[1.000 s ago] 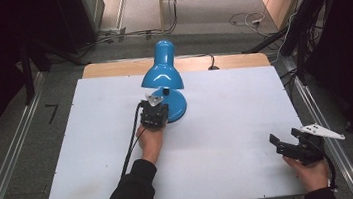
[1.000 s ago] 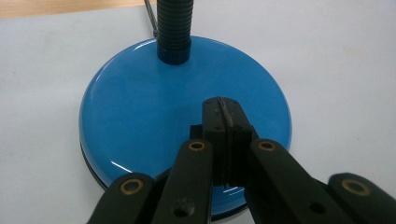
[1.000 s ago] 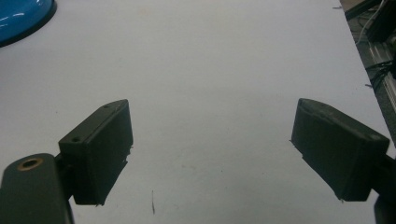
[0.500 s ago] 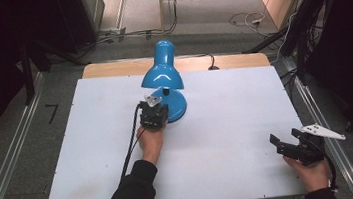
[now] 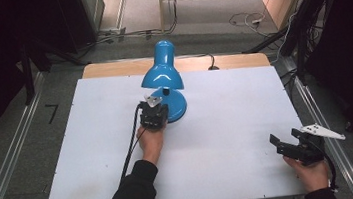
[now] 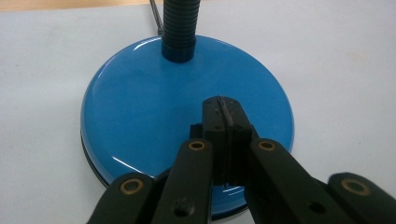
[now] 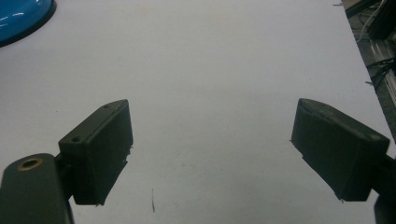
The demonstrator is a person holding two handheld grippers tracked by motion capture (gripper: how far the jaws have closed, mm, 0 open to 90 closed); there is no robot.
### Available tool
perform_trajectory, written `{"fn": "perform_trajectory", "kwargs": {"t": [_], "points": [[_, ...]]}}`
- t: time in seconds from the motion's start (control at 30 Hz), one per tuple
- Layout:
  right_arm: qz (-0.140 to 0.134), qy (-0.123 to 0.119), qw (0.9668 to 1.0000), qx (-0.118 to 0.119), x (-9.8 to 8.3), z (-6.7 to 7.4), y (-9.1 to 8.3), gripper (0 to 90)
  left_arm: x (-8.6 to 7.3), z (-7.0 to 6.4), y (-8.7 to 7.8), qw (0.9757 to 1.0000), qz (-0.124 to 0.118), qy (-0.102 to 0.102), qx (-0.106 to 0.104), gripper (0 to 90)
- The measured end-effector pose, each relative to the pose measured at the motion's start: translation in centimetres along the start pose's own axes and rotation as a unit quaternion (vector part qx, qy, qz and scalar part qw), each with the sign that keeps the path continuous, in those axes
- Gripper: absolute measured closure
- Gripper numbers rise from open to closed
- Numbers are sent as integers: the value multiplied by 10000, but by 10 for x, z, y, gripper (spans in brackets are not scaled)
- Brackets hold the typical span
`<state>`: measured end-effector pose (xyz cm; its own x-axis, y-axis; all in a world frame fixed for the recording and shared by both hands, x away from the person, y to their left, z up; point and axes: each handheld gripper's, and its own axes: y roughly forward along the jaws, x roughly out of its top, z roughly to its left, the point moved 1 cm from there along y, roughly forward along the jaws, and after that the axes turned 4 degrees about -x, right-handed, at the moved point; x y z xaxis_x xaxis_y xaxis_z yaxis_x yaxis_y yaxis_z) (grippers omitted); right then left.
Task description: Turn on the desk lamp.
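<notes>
Nothing has shifted since the earlier frames. Left hand-held gripper [image 5: 155, 113] has its jaws fully closed on nothing, tips resting over the blue lamp's base [image 6: 187, 116], just in front of it. Right hand-held gripper [image 7: 212, 154] hangs wide open, well apart. Pressing off-centre could, I judge, tip or slide the lamp [image 5: 163, 76] across the surface [image 5: 227, 124].
</notes>
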<state>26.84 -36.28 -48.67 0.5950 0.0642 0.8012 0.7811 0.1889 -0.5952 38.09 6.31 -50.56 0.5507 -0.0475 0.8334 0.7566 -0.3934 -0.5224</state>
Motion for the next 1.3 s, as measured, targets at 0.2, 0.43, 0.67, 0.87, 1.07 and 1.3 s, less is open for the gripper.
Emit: {"fn": "perform_trajectory", "kwargs": {"t": [0.2, 0.43, 0.67, 0.87, 1.07, 1.3], "points": [[-1, 0, 10000, 4, 0, 0, 0, 112, 0, -1, 0, 10000, 2, 29, 46, 900], [-4, -3, 10000, 1, 0, 0, 0, 112, -1, -4, 0, 9998, -10, 90, 149, 900], [5, -4, 10000, -4, 0, 0, 0, 112, -4, -12, -2, 9997, 50, 184, 144, 900], [1, 24, 10000, -8, 0, -1, 0, 111, -4, -6, -6, 9999, 22, 95, 49, 900], [12, 28, 10000, -20, 0, -1, 0, 111, -2, -4, -14, 9999, -101, 75, -1, 879], [7, 9, 10000, -27, 0, 0, 0, 111, -2, -5, -19, 9999, -103, 24, -97, 712]]}}
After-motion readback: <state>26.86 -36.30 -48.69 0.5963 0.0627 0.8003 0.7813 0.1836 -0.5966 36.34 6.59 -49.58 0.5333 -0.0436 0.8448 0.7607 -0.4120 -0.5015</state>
